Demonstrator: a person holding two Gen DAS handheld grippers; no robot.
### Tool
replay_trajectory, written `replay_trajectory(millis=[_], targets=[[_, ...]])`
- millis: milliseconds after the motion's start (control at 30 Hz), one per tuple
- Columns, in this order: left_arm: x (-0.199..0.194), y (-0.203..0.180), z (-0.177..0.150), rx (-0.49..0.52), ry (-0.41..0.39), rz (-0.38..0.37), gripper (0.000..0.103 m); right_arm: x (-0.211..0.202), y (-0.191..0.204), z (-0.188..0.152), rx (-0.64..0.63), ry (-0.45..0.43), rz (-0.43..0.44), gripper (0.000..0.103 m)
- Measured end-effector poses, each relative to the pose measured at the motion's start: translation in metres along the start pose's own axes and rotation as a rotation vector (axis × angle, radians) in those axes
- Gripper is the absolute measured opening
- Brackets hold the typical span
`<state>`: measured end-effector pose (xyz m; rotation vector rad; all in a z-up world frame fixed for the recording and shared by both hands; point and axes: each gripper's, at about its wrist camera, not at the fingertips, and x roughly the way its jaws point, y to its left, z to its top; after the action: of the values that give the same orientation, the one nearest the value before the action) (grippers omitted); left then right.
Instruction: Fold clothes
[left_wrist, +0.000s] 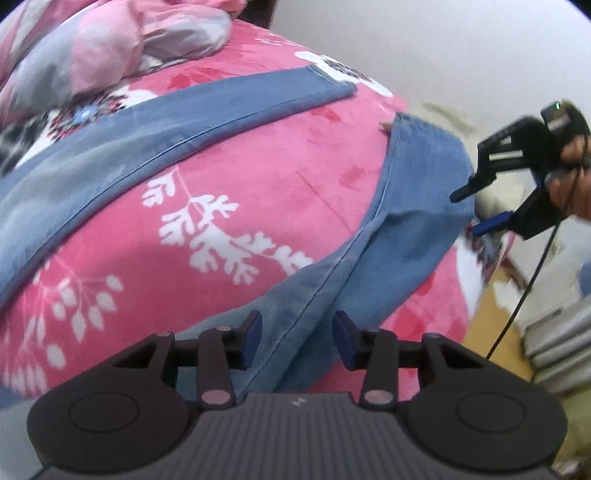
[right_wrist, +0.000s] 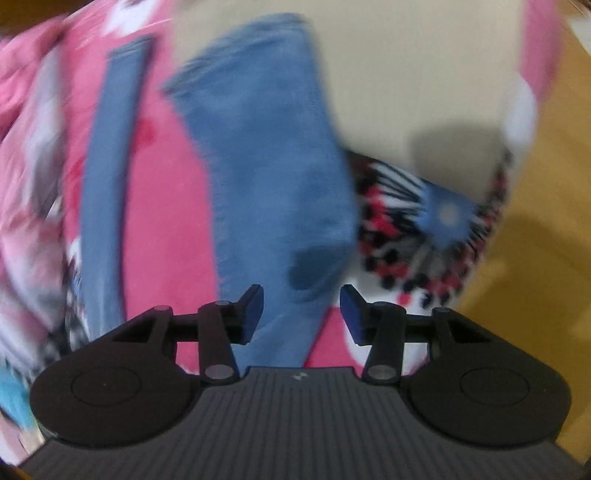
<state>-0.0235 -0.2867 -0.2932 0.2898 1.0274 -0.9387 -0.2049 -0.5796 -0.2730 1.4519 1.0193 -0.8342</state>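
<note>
Bed cover (left_wrist: 314, 177): pink plush spread, white leaf sprigs and dark-petalled flower motifs; fills most of the left wrist view, and shows again under the right gripper (right_wrist: 155, 221).
Jeans (left_wrist: 110, 155): blue denim, laid flat on the bed cover. 2 legs spread in a V; 1 runs up and left to right across the spread to a hem at the upper right, the other runs toward the right edge of the bed. The legs meet near the bottom centre, just ahead of the left gripper. In the right wrist view the jeans (right_wrist: 273, 162) show as 1 broad leg and 1 narrow strip beside it, heavily blurred.
Crumpled cloth (left_wrist: 122, 48): pink and grey bundle at the top left, on the bed cover beyond the far leg, apart from the jeans.
Left gripper (left_wrist: 297, 338): angled down at the crotch seam; jaws parted, blue pads on either side of the denim, not pressing it. Released.
Right gripper (left_wrist: 476, 212): held in a hand (left_wrist: 570, 173) at the right edge, by the end of the nearer leg; a black cable hangs below it. In its own view the right gripper (right_wrist: 302, 312) has jaws parted over the broad leg, nothing clamped.
Floor (right_wrist: 535, 258): tan surface to the right of the bed.
</note>
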Motion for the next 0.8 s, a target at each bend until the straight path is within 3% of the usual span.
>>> replay_trajectory(millis=[167,200,233,267,367,567,800], targets=[[0.015,-0.006,0.002,0.047,-0.005,0.046,0.035,-0.001,-0.011,0.005,0.11,-0.045,-0.016,0.045],[0.017,-0.006,0.002,0.046,-0.003,0.055,0.03,-0.001,-0.011,0.007,0.115,-0.057,-0.015,0.045],[0.02,-0.006,0.002,0.042,-0.003,0.064,0.014,0.001,-0.009,0.01,0.115,-0.065,-0.015,0.045],[0.021,-0.005,0.002,0.043,-0.002,0.07,0.005,0.004,-0.007,0.014,0.103,-0.072,-0.027,0.045],[0.014,-0.003,0.003,0.042,-0.019,0.064,0.003,0.012,-0.001,0.025,0.058,-0.102,-0.069,0.045],[-0.032,-0.001,-0.001,-0.04,-0.041,-0.071,0.003,0.014,0.009,0.028,-0.05,-0.134,-0.097,0.045],[-0.044,-0.007,-0.025,-0.046,0.022,-0.201,0.003,0.025,0.019,0.026,-0.188,-0.13,-0.083,0.05]])
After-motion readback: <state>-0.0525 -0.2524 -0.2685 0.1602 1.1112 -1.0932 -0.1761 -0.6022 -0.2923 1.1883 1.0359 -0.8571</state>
